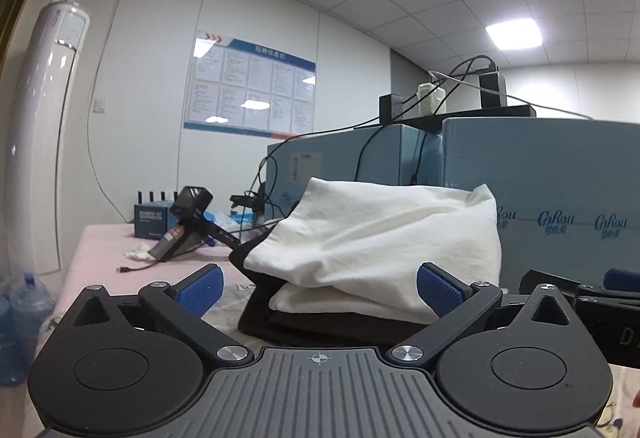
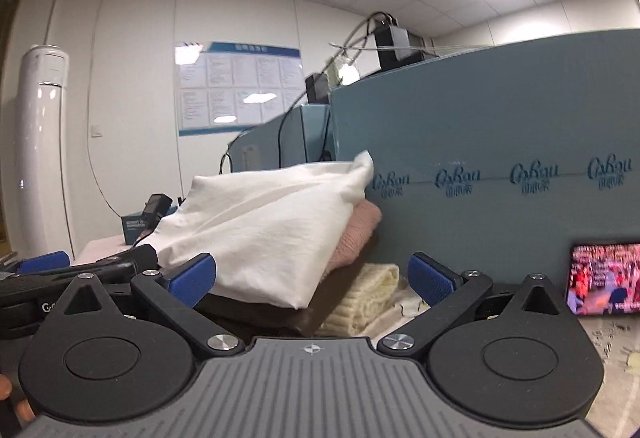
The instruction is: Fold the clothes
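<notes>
Right wrist view, blue boxes [image 2: 500,141] printed "CoRou", white garment [image 2: 260,226]

Tall blue-grey boxes [image 1: 540,173] printed with a repeated logo stand at the back of the pink-covered counter [image 1: 104,254]; a white standing air conditioner [image 1: 48,125] rises at left; a notice board [image 1: 250,85] hangs on the wall; a small lit screen [image 2: 604,280] leans against a box.
</notes>
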The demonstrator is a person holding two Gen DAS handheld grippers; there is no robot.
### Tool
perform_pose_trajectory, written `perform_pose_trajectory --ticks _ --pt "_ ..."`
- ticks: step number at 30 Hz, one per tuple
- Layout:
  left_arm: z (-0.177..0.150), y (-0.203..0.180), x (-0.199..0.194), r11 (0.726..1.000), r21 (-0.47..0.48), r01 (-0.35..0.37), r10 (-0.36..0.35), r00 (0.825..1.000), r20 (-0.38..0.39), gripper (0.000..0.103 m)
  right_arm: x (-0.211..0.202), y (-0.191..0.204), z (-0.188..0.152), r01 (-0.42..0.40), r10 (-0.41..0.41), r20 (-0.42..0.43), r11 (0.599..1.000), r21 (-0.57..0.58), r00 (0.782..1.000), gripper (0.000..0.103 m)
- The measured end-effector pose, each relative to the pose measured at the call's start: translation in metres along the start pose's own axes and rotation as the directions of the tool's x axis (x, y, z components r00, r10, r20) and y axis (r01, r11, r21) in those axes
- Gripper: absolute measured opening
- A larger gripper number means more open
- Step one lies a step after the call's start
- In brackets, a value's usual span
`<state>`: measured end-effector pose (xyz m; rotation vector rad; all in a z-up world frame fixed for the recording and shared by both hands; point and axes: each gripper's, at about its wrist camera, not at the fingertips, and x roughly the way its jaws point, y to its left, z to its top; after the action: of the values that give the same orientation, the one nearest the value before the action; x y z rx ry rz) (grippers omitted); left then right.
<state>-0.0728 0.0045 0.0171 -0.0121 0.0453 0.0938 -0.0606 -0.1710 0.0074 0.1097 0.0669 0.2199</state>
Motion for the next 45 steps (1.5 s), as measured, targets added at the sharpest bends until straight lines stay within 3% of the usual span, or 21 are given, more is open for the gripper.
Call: perform_pose_trajectory --ticks 10,45 --pt "-0.0042 -0.0058 -0.0059 0.999 0.042 -0.012 0.011 1.000 0.029 0.103 -0.0069 -0.0008 -0.0033 0.016 -0.015 0.034 1.000 -0.023 0.999 0.103" --pt "-0.0043 -0.0049 -0.0061 0.999 0.030 0.019 -0.020 1.000 0.024 0.103 -0.0057 -0.0024 -0.0049 0.013 -0.013 0.012 1.000 -0.011 1.000 0.103"
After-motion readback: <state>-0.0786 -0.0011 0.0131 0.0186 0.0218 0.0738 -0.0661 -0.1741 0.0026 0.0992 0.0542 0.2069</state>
